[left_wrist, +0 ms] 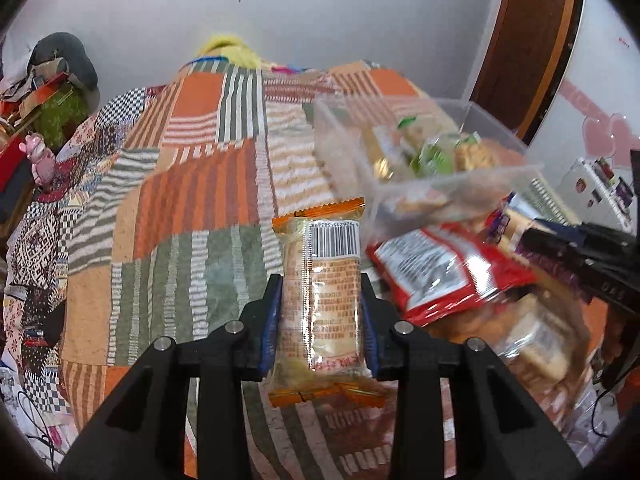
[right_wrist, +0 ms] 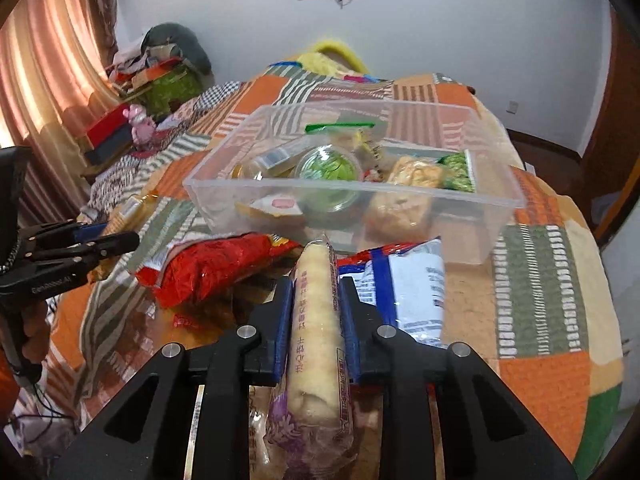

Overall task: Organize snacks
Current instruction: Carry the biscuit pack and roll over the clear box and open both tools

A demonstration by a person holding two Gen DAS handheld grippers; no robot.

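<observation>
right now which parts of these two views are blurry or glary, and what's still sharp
Left wrist view: clear bin and red bag smeared by motion blur, the gripped orange-ended packet sharp. Right wrist view: mostly crisp, glare on the silver-blue pouch, bright curtain at left; fisheye bends both edges.

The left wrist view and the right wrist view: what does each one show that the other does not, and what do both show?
Only the left wrist view shows the left gripper shut on an orange-edged snack pack with its barcode up, and a brown door at the right.

Only the right wrist view shows the right gripper shut on a long pale roll in a purple-ended wrapper, a blue and white packet beside it, and pink curtains.

Both show the clear plastic box holding snacks, a red bag before it, and the patchwork cover.
</observation>
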